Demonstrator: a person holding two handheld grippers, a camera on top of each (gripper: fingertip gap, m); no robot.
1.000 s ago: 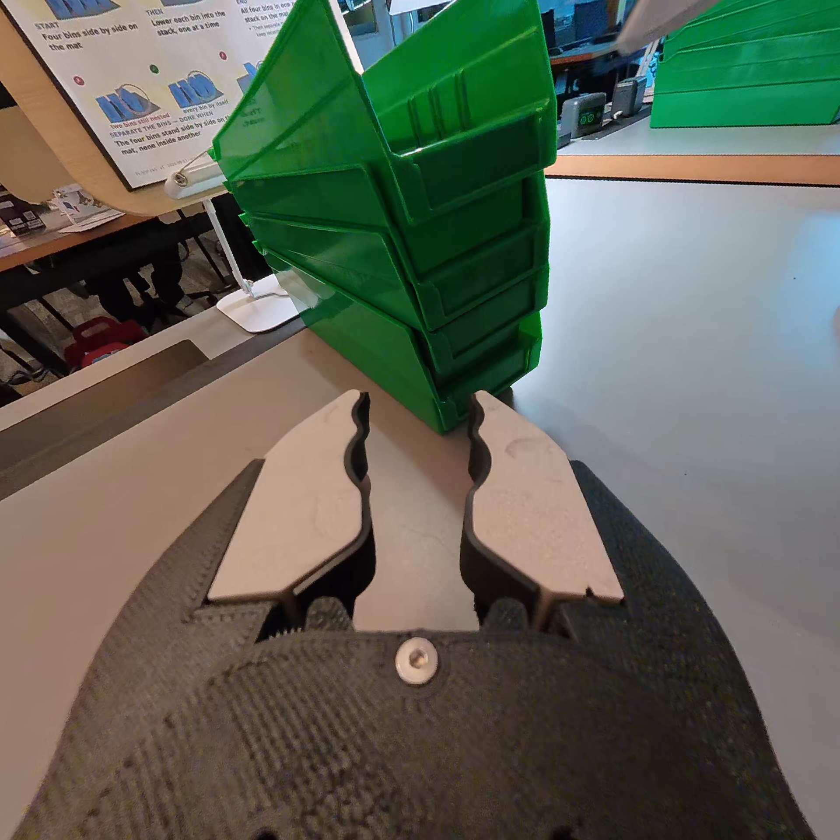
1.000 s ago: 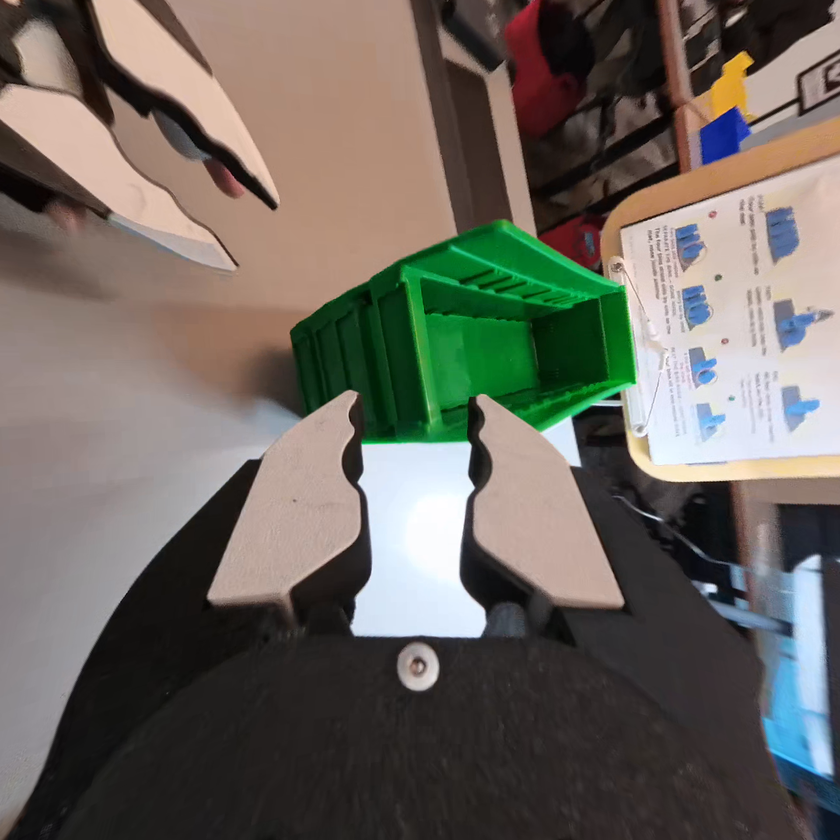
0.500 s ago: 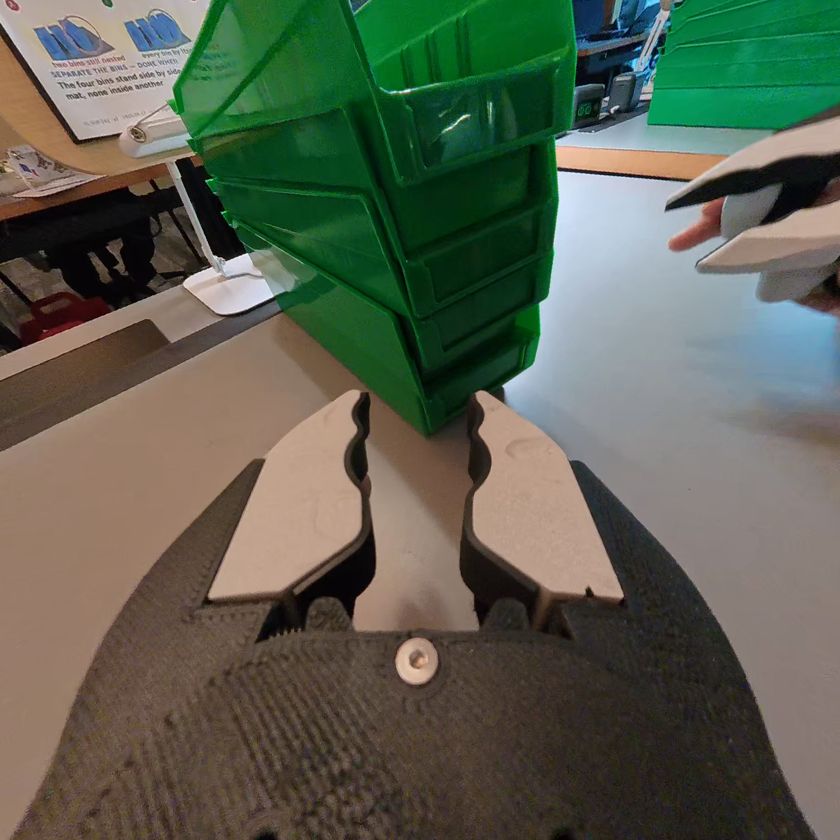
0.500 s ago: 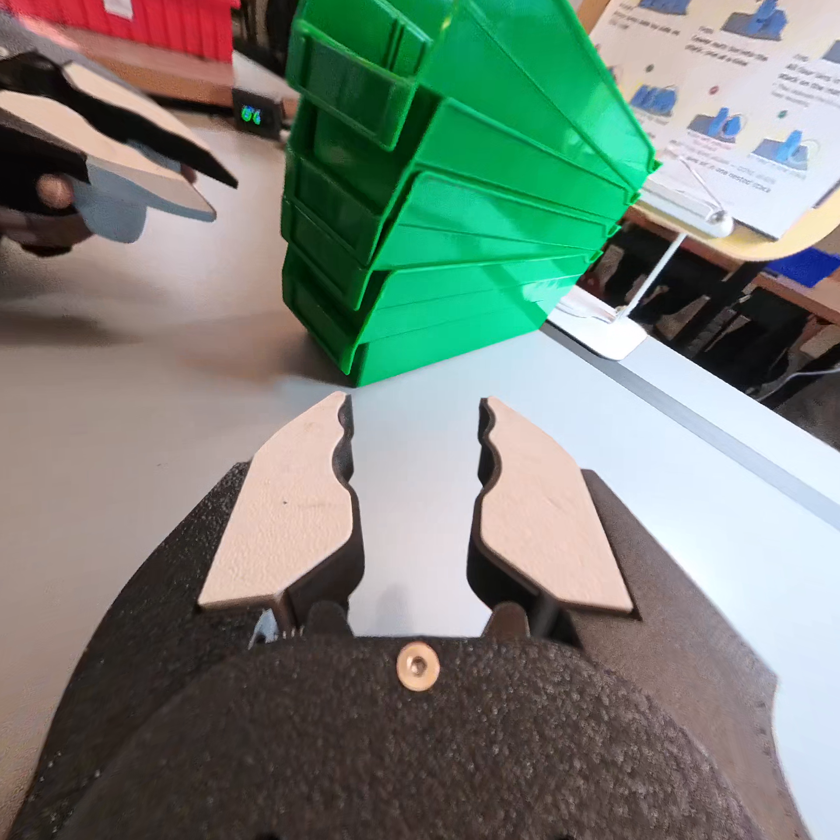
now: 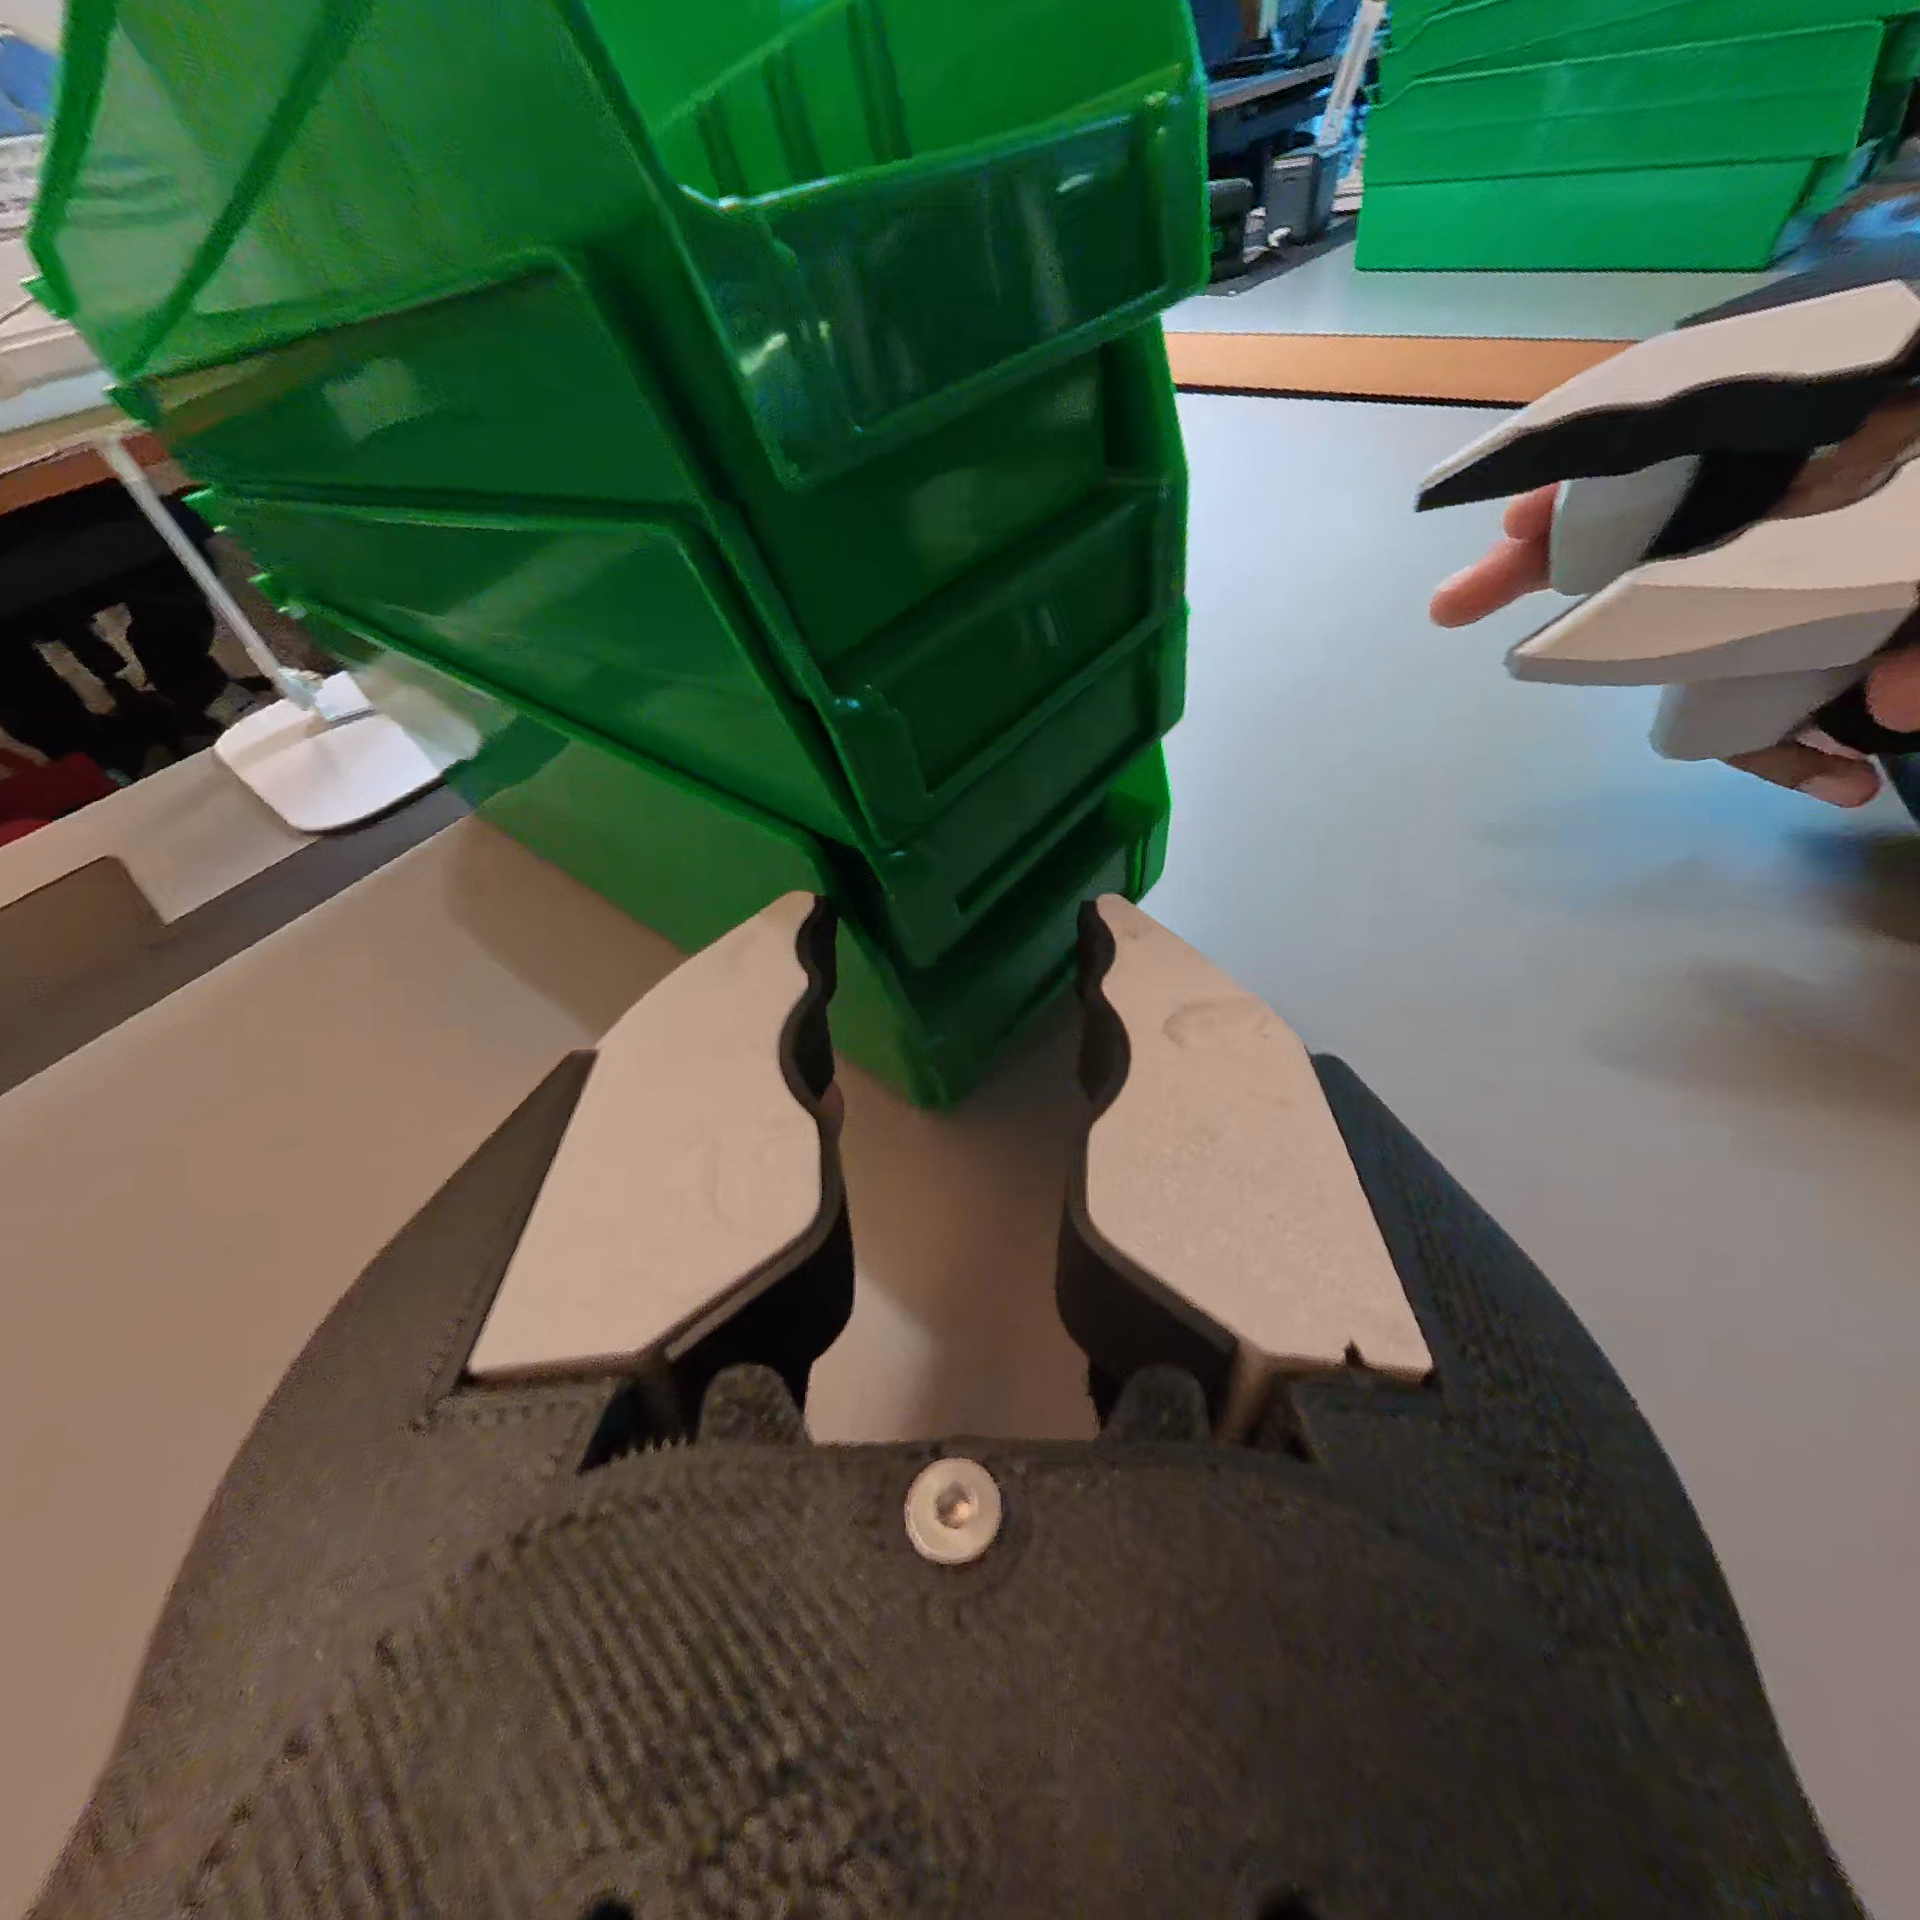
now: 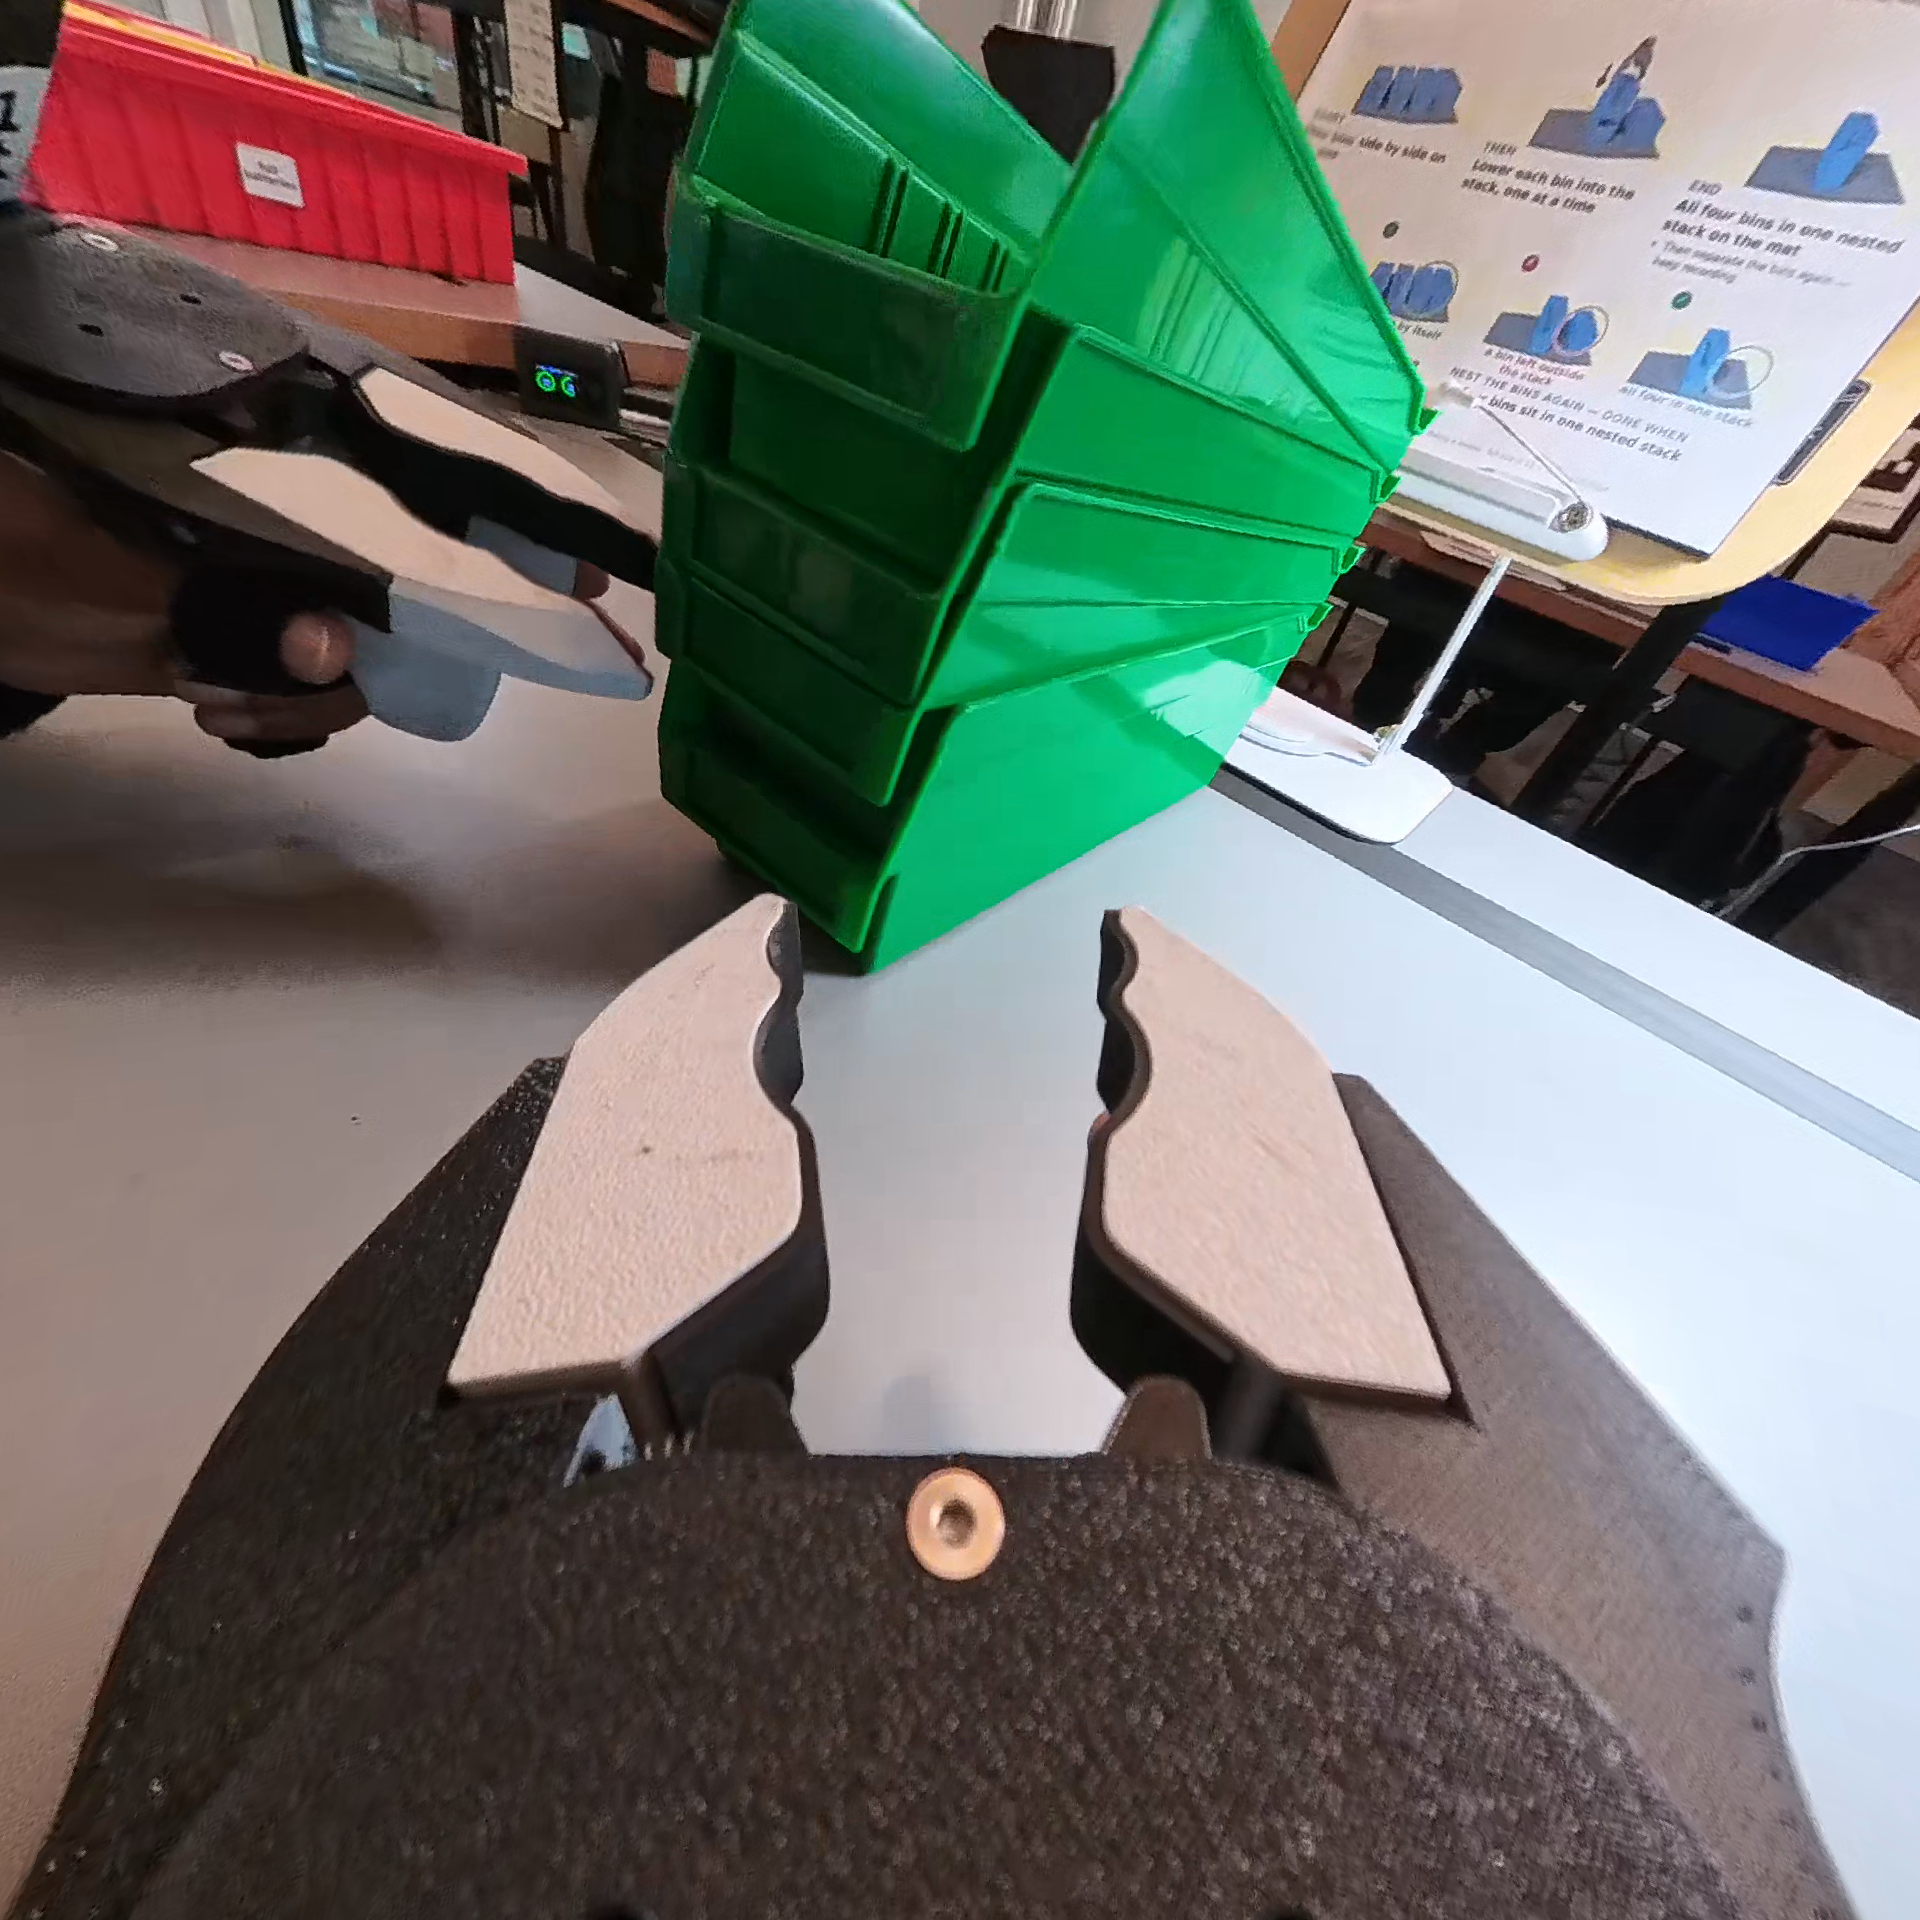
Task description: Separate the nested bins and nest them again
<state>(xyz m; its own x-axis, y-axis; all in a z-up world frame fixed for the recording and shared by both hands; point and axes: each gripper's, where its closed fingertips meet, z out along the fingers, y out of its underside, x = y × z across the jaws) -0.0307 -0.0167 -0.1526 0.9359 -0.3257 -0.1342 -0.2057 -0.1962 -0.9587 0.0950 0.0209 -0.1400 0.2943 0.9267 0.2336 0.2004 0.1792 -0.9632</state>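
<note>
Four green bins [image 5: 727, 499] nested on the grey table [image 5: 1455, 1039] — left gripper [image 5: 951, 914] and right gripper [image 6: 951, 925] flank it, jaws parted, empty, likely steadying the base to lift the top bin.

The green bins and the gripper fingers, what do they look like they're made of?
The green bins look like glossy moulded plastic: slightly see-through walls, window glare, ribbed insides. The left gripper and right gripper have matte, grainy pale finger plates over black wavy edges, probably plastic with rubbery pads, though that is unclear.
</note>
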